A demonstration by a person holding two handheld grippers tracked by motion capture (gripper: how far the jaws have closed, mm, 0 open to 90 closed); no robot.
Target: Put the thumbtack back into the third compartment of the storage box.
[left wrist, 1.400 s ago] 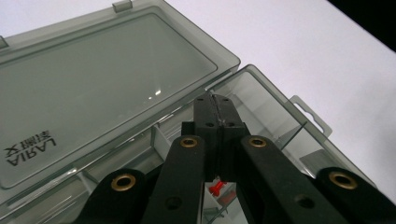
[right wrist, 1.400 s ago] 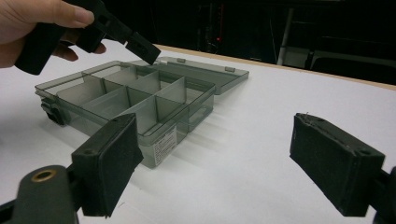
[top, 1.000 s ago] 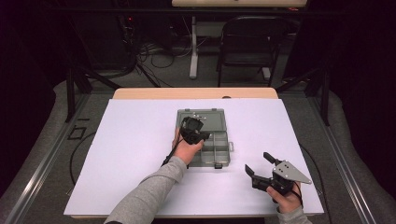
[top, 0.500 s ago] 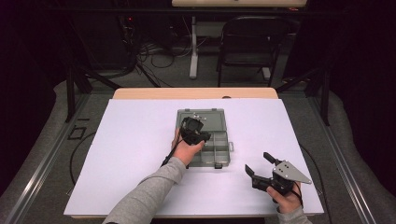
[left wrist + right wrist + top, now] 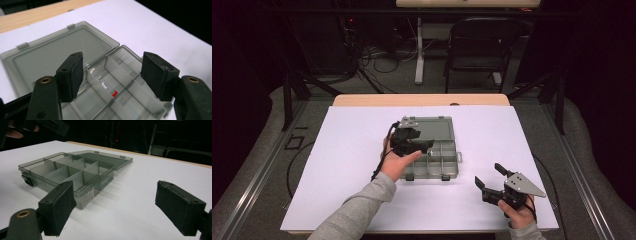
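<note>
A translucent grey compartment box point(image 5: 453, 151) lies open mid-table, its lid point(image 5: 434, 128) flat behind it. My left gripper point(image 5: 426, 145) hovers over the box's left half, jaws open and holding nothing. In the left gripper view, the left gripper point(image 5: 112, 71) frames the dividers and a small red piece point(image 5: 114, 94) lying in one compartment, with the lid point(image 5: 62, 53) beyond. My right gripper point(image 5: 487, 174) rests open at the front right, apart from the box. In the right gripper view, the right gripper point(image 5: 117, 202) faces the box point(image 5: 65, 173) across bare white surface.
A white sheet point(image 5: 337, 165) covers the table, with a wooden strip point(image 5: 422, 100) at the far edge. Past the table stand a dark chair point(image 5: 482, 45), a stand and floor cables. The table's front edge is close to the right hand point(image 5: 518, 216).
The left gripper has drifted slightly toward the person over the box. The right gripper has stayed put.
</note>
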